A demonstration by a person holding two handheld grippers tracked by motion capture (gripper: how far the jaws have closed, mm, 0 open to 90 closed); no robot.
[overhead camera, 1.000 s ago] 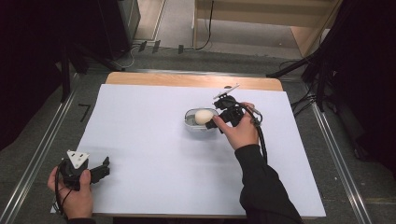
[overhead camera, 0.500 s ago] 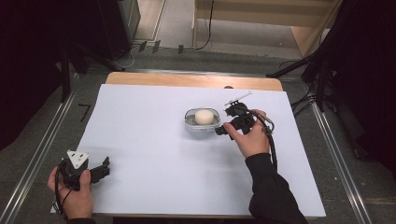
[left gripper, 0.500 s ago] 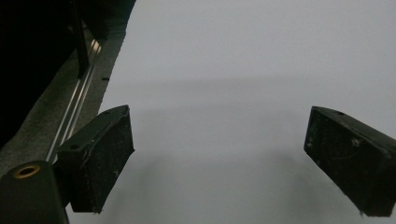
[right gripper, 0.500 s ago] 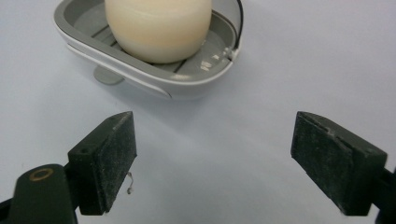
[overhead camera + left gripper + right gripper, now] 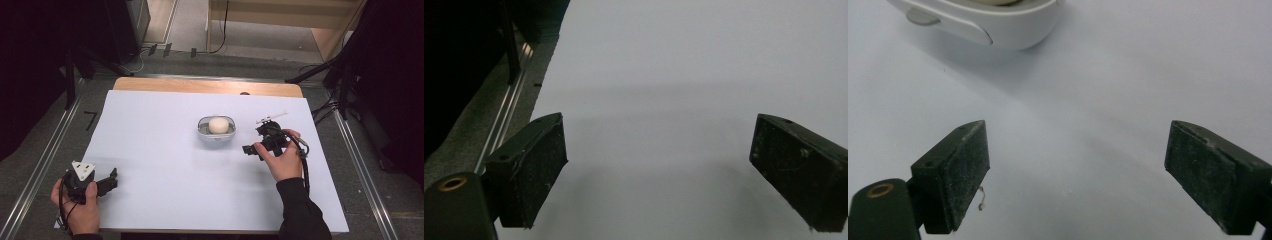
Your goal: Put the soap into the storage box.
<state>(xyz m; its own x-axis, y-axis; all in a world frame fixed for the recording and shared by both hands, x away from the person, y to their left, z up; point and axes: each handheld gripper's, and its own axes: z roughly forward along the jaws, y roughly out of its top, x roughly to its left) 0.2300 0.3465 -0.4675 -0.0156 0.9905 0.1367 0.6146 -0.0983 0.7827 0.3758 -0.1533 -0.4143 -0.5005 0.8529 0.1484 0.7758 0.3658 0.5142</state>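
The left tool [image 5: 111, 179] rests open and empty near the desk's [image 5: 150, 130] front left corner. The pale round ball [image 5: 218, 125] sits in the small white oval dish [image 5: 216, 134] mid-desk. The right tool [image 5: 248, 149] has backed away rightward, jaws just widened, empty; the placing looks done.

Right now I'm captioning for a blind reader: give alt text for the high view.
A small round white-rimmed bowl holding a pale round ball sits mid-table on a white sheet. The open right gripper lies just right of it, apart; the left gripper rests near the sheet's front-left corner.
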